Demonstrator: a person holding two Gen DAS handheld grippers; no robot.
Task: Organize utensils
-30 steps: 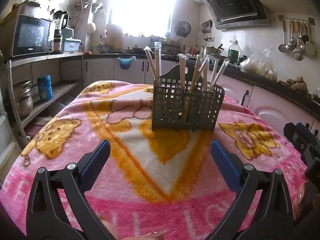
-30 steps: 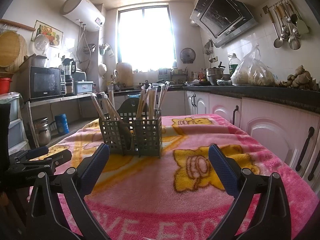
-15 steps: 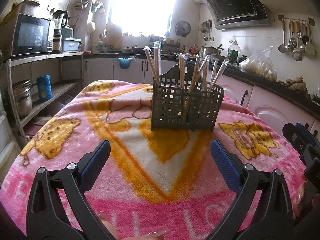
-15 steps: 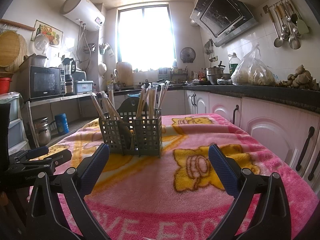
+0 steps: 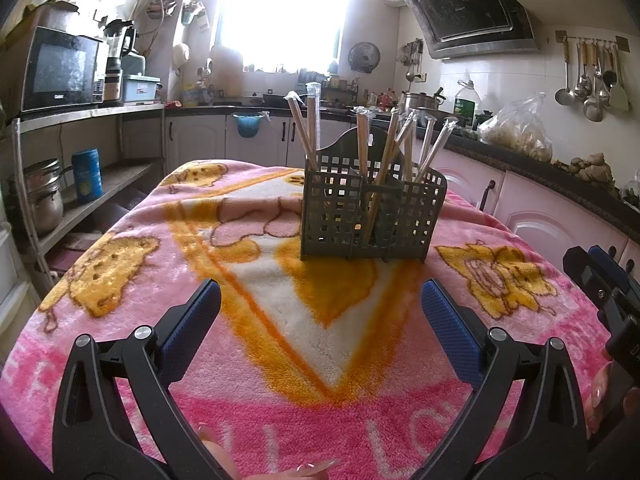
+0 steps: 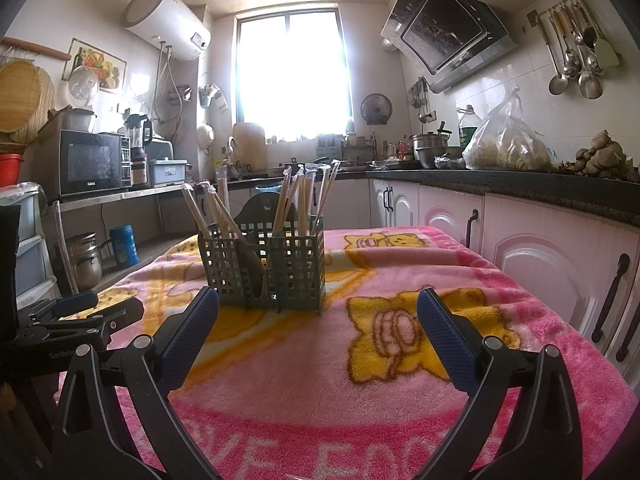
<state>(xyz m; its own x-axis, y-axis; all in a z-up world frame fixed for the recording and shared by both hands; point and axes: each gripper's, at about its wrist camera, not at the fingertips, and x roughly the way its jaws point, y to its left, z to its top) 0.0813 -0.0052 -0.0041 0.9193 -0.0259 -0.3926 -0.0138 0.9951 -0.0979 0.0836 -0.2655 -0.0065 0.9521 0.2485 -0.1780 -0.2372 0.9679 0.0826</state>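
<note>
Where the caddy (image 5: 372, 216) stands, chopsticks (image 5: 384, 160) point upward.

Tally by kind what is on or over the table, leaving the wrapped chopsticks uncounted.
Grey utensil holder: 1
Pink blanket: 1
Grippers: 2, the left gripper and the right gripper, both open
Total: 4

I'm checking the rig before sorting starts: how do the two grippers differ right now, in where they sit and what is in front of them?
The left gripper sits left of the right gripper; each shows at the other view's edge. The left gripper's view looks down more on the utensil basket, roughly centred ahead; the right gripper views it lower, left of centre. Both are open, empty, blue-padded, over the pink blanket.
</note>
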